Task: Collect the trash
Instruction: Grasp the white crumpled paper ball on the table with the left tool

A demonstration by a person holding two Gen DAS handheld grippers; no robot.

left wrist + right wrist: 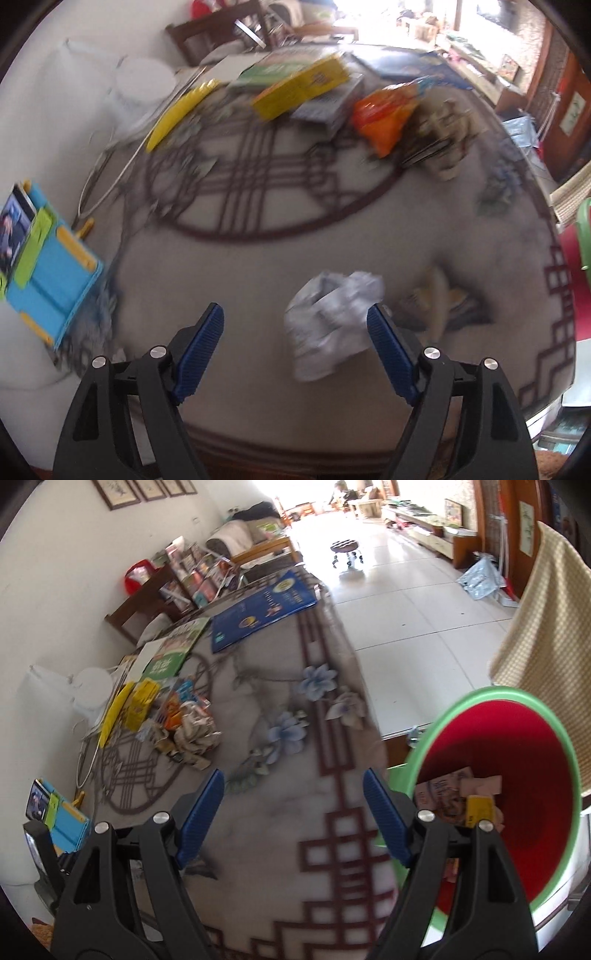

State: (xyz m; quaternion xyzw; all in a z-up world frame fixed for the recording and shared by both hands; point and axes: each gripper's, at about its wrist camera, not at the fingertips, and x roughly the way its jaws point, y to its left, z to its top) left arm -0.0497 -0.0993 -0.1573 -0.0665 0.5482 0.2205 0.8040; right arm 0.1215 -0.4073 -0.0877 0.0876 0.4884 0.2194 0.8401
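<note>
While the left wrist view is smeared with blur, you can still see the left gripper (295, 325) standing wide with nothing clamped. The crumpled white paper wad (334, 321) lies on the grey patterned tablecloth (258, 273) between the pads, hard against the blue pad at 3 o'clock, well clear of the other. My worry: closing off-centre like that could shove the wad sideways or only pinch a corner, and light paper might pop out. More trash sits up at 1 o'clock: an orange crinkled snack wrapper (384, 118) next to a beige crumpled paper heap (443, 136). A yellow flat box (301, 86) lies at 12, and a blue plastic toy organizer (55, 273) sits at 9.

Over in the right wrist view, the right gripper (293, 812) is also spread wide and empty, hovering over the cloth. The red bin with the green rim (517, 775) sits at 3 o'clock off the table edge, with paper scraps (454, 794) already inside. A sloppy swing could knock that rim. A blue glossy book (262, 609) lies at 12. Beyond that there's white floor tile (399, 602), a small wheeled stool (345, 552), and a checked beige cloth (543, 627) hanging at 2.
</note>
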